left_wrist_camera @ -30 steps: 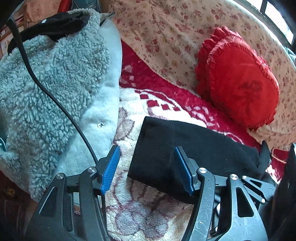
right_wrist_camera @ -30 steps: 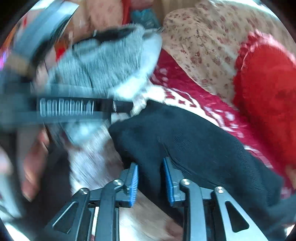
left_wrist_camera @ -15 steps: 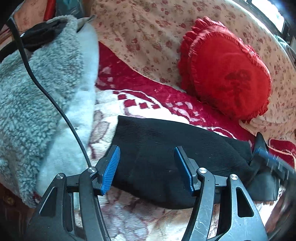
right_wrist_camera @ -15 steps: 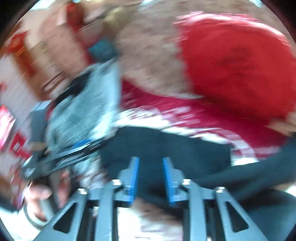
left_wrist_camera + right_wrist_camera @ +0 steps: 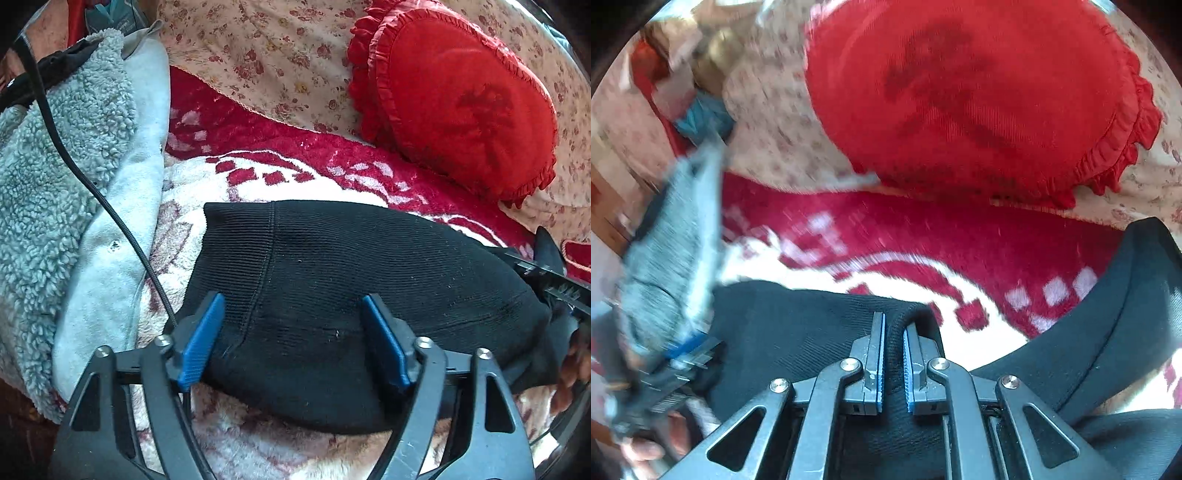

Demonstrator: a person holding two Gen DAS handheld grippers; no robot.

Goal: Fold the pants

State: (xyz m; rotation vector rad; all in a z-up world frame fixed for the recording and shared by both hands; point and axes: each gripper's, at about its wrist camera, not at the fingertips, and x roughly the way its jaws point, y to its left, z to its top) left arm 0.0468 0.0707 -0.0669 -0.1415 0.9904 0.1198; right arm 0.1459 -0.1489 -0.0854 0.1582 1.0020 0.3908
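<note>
- A sofa or bed draped in a plush red-and-white blanket [image 5: 258, 173] carries everything; a floral cover [image 5: 266, 55] rises behind it.
- Nearest, the left gripper [image 5: 291, 336] hangs with fingers wide above the black ribbed pants [image 5: 351, 266], gripping nothing.
- The right gripper [image 5: 894, 354] has its fingers narrowed on a bunched edge of the pants.
- Advice: lift that soft, stretchy knit slowly, edges aligned.
- Beside lies a grey fleece jacket [image 5: 55, 177]; farthest, a frilled red heart cushion [image 5: 454, 96].
</note>
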